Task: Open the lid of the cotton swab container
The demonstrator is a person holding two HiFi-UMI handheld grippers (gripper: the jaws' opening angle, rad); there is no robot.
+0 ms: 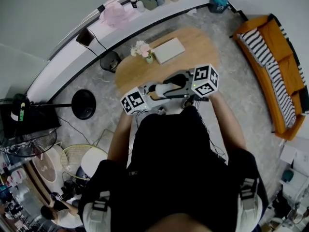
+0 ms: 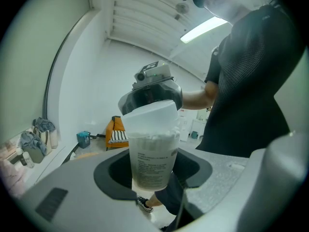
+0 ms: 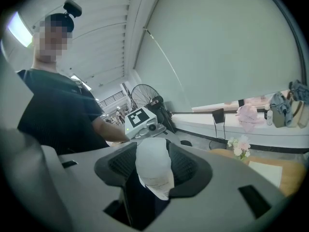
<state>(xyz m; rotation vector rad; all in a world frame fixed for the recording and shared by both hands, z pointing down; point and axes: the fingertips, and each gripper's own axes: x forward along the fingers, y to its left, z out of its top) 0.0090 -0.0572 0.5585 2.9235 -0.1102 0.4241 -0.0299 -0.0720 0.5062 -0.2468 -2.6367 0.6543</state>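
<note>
A translucent cotton swab container (image 2: 150,161) with a white lid (image 2: 149,116) is held in the air between both grippers, in front of the person's chest. My left gripper (image 2: 152,172) is shut on the container's body. The right gripper (image 2: 152,87) shows behind it, at the lid end. In the right gripper view, the white lid (image 3: 153,162) sits between the jaws, and my right gripper (image 3: 154,170) is shut on it. The left gripper (image 3: 143,123) with its marker cube is beyond. From the head view the container (image 1: 165,89) lies between the two marker cubes.
A round wooden table (image 1: 193,45) stands just ahead, holding a small flower vase (image 1: 143,50) and a white pad (image 1: 169,50). An orange sofa (image 1: 273,66) is at the right. A black round base (image 1: 83,104) and a white counter (image 1: 72,50) lie to the left.
</note>
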